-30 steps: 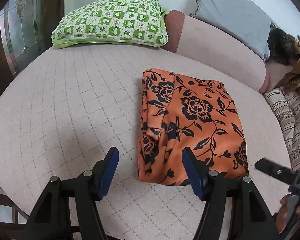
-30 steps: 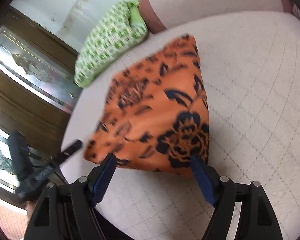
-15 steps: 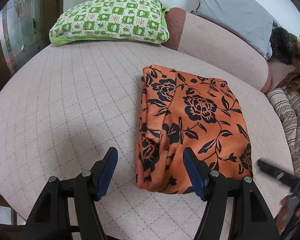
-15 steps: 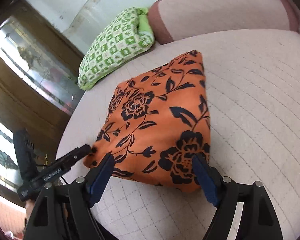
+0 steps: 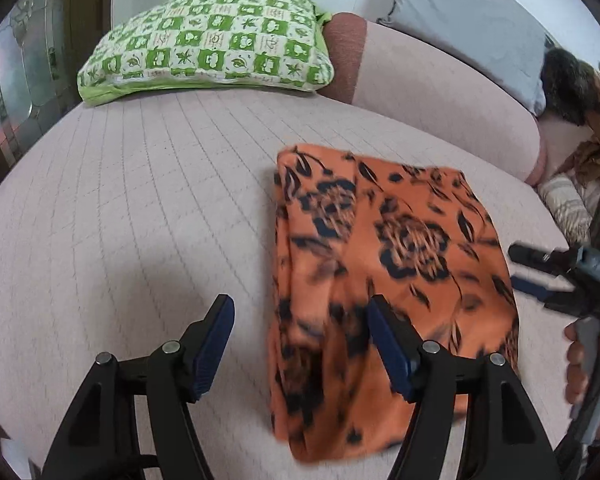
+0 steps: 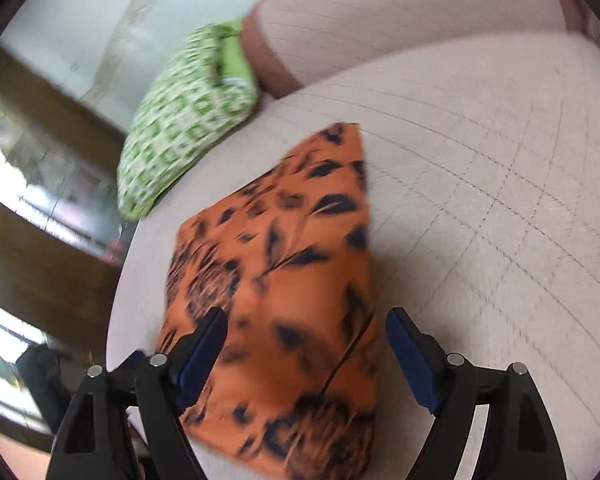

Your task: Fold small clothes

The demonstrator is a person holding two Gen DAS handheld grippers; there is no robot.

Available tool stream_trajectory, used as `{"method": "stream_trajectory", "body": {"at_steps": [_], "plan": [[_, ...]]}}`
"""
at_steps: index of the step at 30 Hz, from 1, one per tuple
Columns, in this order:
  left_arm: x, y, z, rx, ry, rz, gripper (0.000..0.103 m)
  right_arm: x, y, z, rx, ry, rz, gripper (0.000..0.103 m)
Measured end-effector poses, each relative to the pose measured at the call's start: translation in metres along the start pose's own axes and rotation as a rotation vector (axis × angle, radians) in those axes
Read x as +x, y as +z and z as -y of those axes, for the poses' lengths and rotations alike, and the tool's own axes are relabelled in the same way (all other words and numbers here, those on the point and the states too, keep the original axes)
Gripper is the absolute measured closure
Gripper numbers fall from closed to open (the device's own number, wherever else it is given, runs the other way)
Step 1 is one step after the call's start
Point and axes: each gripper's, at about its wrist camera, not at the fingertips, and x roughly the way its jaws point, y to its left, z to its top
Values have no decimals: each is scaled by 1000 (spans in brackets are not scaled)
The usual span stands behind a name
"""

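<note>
The left gripper (image 5: 300, 340) and right gripper (image 6: 306, 344) are hovering wide apart, gripping nothing, over the near edge of the folded orange floral garment (image 5: 384, 264) lying on the pink quilted cushion (image 5: 148, 216); beyond is sitting a green checked pillow (image 5: 216, 40).

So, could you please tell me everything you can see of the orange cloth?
The orange cloth is thin fabric printed with dark flowers and leaves, folded into a rough rectangle with creases along one side. It lies flat on the pale quilted cushion, apart from the green pillow. No gripper pad visibly presses it.
</note>
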Motion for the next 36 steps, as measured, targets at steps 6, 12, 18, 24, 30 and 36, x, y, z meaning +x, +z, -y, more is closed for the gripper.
{"method": "stream_trajectory", "body": {"at_steps": [6,12,18,24,30,36], "plan": [[51,18,-17,-56,-72,-119,35,40,3,12,35,72,-92,39],[56,19,-13,-58,-132,-140,63,29,-2,-6,-27,6,-38,65],[56,13,-10,-55,-115,-111,49,8,9,7,34,45,16,36],[59,13,-13,-64,-121,-113,47,45,44,25,152,31,-43,36],[62,12,-17,-64,-120,-112,43,56,33,46,271,117,-25,70],[58,11,-17,-48,-91,-77,42,36,21,44,316,172,-57,27]]}}
